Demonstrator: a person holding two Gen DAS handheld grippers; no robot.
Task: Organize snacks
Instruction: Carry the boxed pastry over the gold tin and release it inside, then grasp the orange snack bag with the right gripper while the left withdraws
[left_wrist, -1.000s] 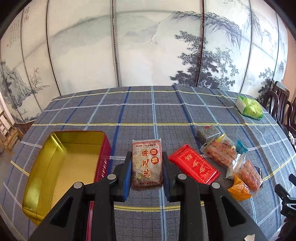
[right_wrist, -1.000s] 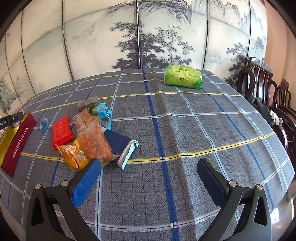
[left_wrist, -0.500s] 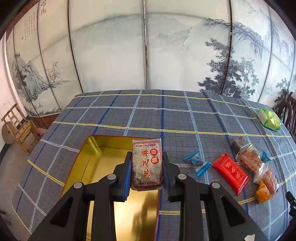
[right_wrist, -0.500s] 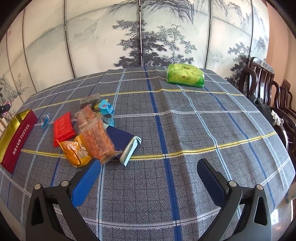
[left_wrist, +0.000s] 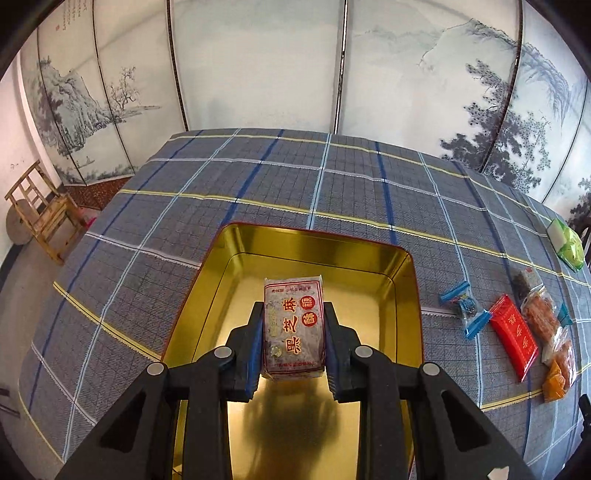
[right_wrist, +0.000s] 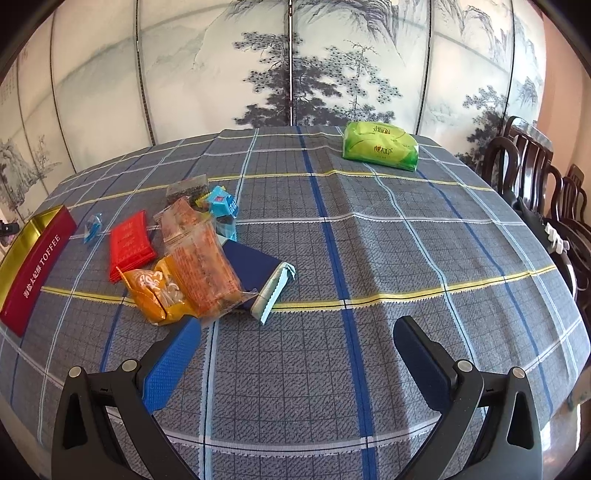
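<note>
Sesame candy packet (left_wrist: 293, 326) is hanging clamped in the left gripper (left_wrist: 293, 345) over the open gold tin (left_wrist: 404, 266), while the right gripper (right_wrist: 295, 354) is gaping empty above bare tablecloth (right_wrist: 388, 251).

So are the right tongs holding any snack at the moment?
No, the right tongs stand wide open over bare tablecloth, with nothing between their pads.

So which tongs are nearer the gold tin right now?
Left. The left tongs hang over the gold tin, clamping a sesame snack pack. The right tongs sit open beyond the snack pile.
</note>
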